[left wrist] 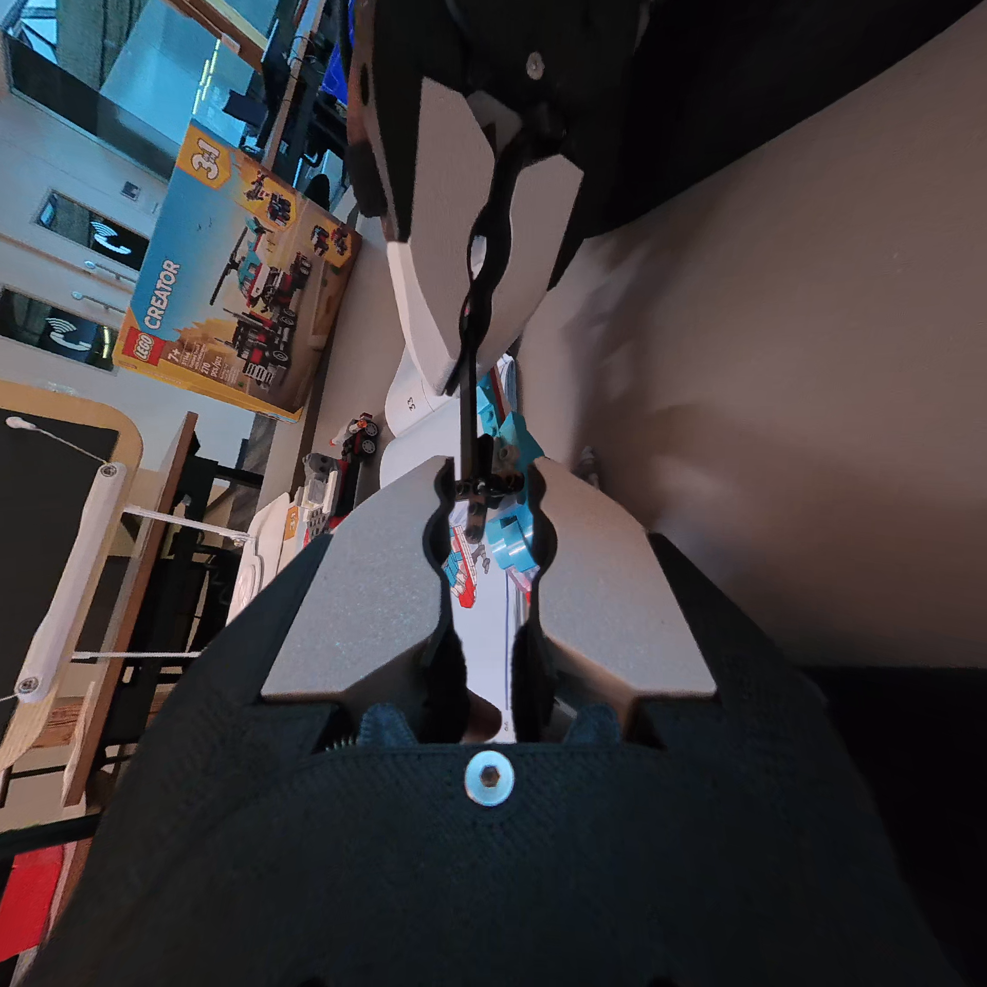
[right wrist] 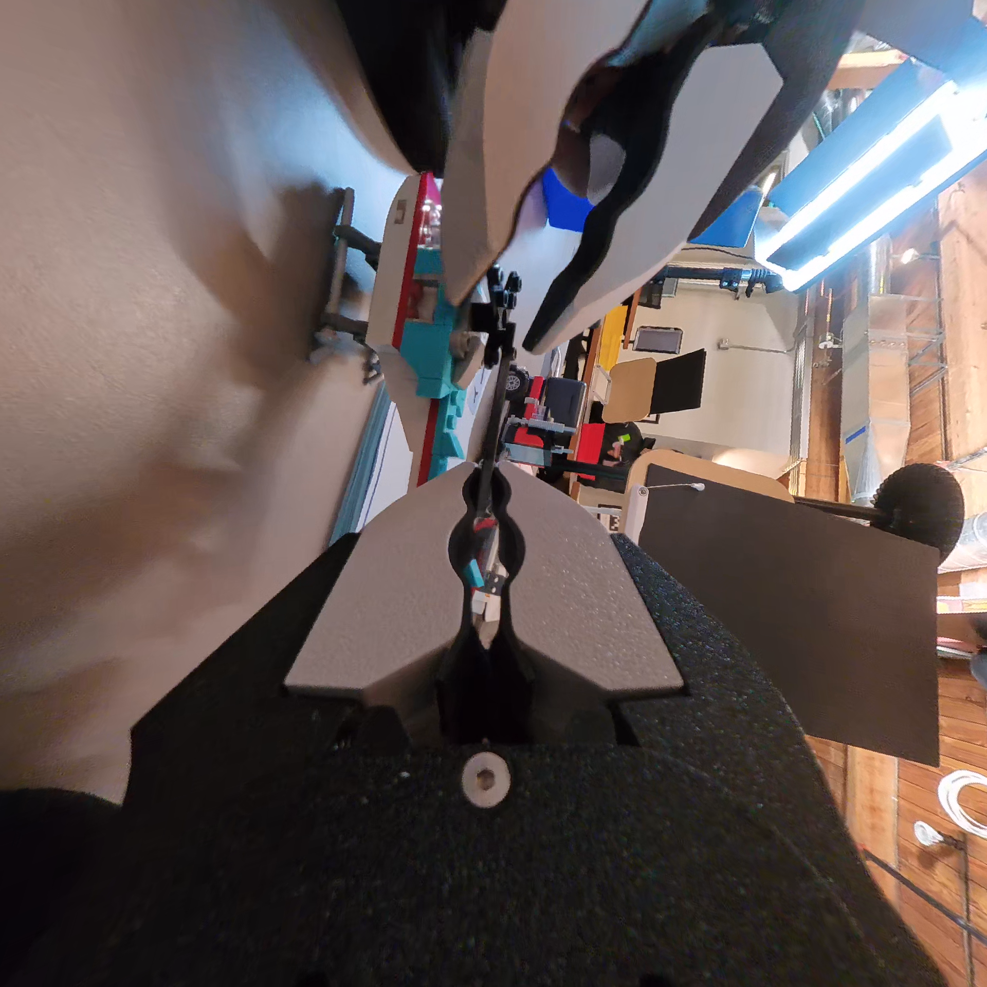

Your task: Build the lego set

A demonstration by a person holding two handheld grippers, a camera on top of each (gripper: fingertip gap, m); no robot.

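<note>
A teal, white and red lego helicopter (right wrist: 432, 342) stands on its grey skids on the beige table (right wrist: 133, 374). It also shows in the left wrist view (left wrist: 512, 545). A black rotor hub (left wrist: 483, 487) sits at its top, also seen in the right wrist view (right wrist: 499, 310). My left gripper (left wrist: 491, 472) has a finger on each side of the hub, touching it. One long black blade (right wrist: 494, 406) runs from the hub. My right gripper (right wrist: 491, 467) is shut on that blade. The right gripper (left wrist: 462, 376) faces the left gripper (right wrist: 496, 320) tip to tip.
An open instruction booklet (left wrist: 480, 630) lies under the helicopter. A red and black lego truck (left wrist: 363, 432) and loose parts stand further along the table. The lego box (left wrist: 235, 277) stands upright at the table's far edge. Chairs and a wood floor lie beyond.
</note>
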